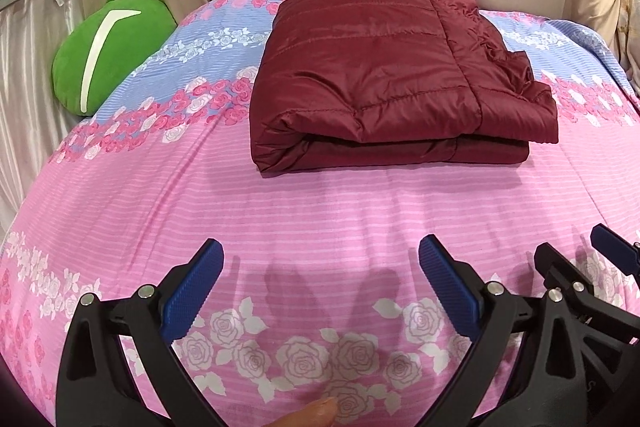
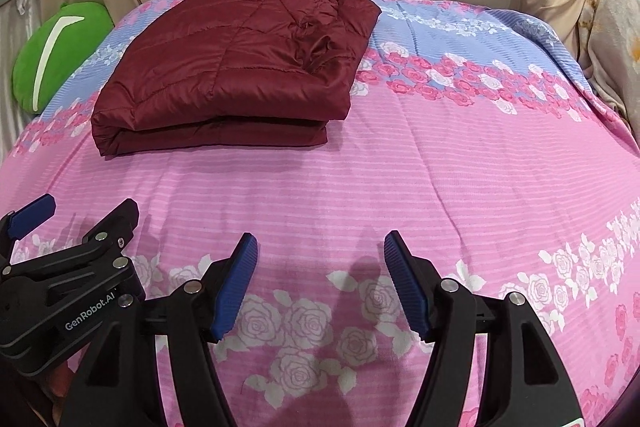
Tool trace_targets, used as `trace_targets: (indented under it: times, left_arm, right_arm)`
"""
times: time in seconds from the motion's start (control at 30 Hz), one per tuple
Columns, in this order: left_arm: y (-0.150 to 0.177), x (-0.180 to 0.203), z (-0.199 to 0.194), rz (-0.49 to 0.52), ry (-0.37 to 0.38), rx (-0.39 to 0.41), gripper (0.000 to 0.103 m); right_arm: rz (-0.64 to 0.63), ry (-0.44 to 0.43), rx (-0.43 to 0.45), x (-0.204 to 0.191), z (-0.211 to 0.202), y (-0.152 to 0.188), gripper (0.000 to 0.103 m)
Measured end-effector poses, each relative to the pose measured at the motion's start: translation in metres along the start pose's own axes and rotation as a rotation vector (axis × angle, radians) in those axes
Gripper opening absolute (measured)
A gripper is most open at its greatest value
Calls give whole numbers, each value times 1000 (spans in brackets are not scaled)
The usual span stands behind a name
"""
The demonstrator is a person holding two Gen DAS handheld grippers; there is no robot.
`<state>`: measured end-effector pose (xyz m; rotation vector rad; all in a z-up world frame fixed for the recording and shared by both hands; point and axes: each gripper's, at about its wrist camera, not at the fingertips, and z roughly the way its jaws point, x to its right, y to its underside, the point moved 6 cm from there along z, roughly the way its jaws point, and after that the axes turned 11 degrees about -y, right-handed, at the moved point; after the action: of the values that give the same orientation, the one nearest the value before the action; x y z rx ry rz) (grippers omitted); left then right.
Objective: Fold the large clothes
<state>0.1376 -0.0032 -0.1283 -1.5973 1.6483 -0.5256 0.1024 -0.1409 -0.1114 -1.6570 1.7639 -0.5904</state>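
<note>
There, folded maroon jacket on the floral bedspread.

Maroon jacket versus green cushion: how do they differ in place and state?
The maroon jacket lies folded flat in layers in the middle of the bedspread; the green cushion sits plump at its left edge against the curtain. The jacket is quilted and shiny, the cushion plush with a white stripe. Neither is touched.

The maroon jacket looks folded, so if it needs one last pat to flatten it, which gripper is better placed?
Probably the left gripper: the maroon jacket lies nearly straight ahead of it. From the right gripper it sits off left. Both are open and empty.
</note>
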Motion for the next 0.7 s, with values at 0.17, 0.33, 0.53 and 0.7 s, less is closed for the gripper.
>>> trace_targets:
  times: [0.17, 0.33, 0.53, 0.7]
  left_arm:
    - [0, 1, -1, -2, -10, 0, 96]
    - [0, 1, -1, -5, -15, -2, 96]
    - [0, 0, -1, -4, -13, -1, 96]
    - [0, -1, 0, -7, -17, 0, 96]
  right_arm:
    - [1, 7, 4, -1, -1, 0, 64]
    - [1, 10, 4, -1, -1, 1, 64]
    - [1, 9, 4, 0, -1, 1, 64]
    - [1, 11, 6, -1, -1, 1, 64]
